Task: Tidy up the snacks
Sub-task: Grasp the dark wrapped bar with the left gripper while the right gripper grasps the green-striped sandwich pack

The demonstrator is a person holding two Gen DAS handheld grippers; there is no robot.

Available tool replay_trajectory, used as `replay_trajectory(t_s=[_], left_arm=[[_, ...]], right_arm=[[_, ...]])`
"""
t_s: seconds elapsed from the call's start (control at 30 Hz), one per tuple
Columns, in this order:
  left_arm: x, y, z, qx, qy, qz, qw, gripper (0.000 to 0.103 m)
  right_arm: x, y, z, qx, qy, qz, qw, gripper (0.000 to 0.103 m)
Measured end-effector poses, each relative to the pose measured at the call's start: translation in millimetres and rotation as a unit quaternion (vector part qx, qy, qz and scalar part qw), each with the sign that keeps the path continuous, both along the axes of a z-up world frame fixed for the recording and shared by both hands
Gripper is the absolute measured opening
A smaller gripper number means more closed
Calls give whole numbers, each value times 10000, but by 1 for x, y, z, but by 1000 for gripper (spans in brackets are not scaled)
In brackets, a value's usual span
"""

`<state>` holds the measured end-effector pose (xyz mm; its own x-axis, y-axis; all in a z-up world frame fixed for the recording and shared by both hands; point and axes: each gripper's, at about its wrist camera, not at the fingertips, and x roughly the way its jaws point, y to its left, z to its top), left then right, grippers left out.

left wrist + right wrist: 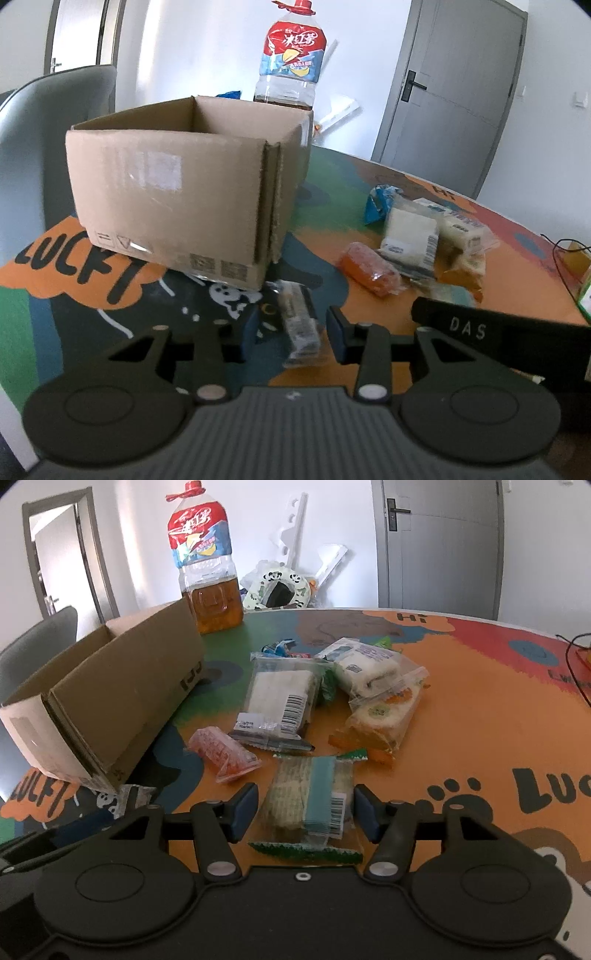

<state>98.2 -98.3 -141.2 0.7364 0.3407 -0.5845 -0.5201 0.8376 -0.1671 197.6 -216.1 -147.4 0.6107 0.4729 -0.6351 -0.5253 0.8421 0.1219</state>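
An open cardboard box point(177, 184) point(110, 701) stands on the colourful table mat. My left gripper point(293, 332) hovers low in front of the box's near corner. A small dark-wrapped snack point(299, 325) lies between its blue pads point(249, 332), with gaps on both sides. My right gripper point(304, 812) straddles a clear-wrapped cake with a teal band point(310, 801) that rests on the table. Its pads point(243, 808) stand just off the wrapper. Several more snacks lie beyond it: an orange pack point(221, 755) point(369, 271), a white cake point(280, 701) and a sandwich pack point(380, 716).
A large iced-tea bottle point(291, 62) point(207, 565) stands behind the box. A grey chair point(44, 122) is at the table's left. A black cable point(576, 664) runs along the table's far right edge. The right gripper's black body point(480, 332) sits close beside my left one.
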Motion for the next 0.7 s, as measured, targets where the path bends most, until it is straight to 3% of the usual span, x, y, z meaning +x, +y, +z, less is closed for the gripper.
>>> replay_trajectory(t_s=[0.07,0.13,0.2,0.7], left_arm=[[-1,2,0,5,-23,-13,10000,32],[-3,5,-1,-21,-45,23,10000,20],[-6,11,-1,-173,-119,-1,9998,17],[-35,12,27,-167,-547,-305,9979,17]], right_arm=[[-2,4,-1,-124,-83,20,9999,59],[-6,8,-3,-273,-188,36,9994,57],[-9,10,-3,-421,-288,12,9987,53],[-31,6,24,-83,-374,82,9992,50]])
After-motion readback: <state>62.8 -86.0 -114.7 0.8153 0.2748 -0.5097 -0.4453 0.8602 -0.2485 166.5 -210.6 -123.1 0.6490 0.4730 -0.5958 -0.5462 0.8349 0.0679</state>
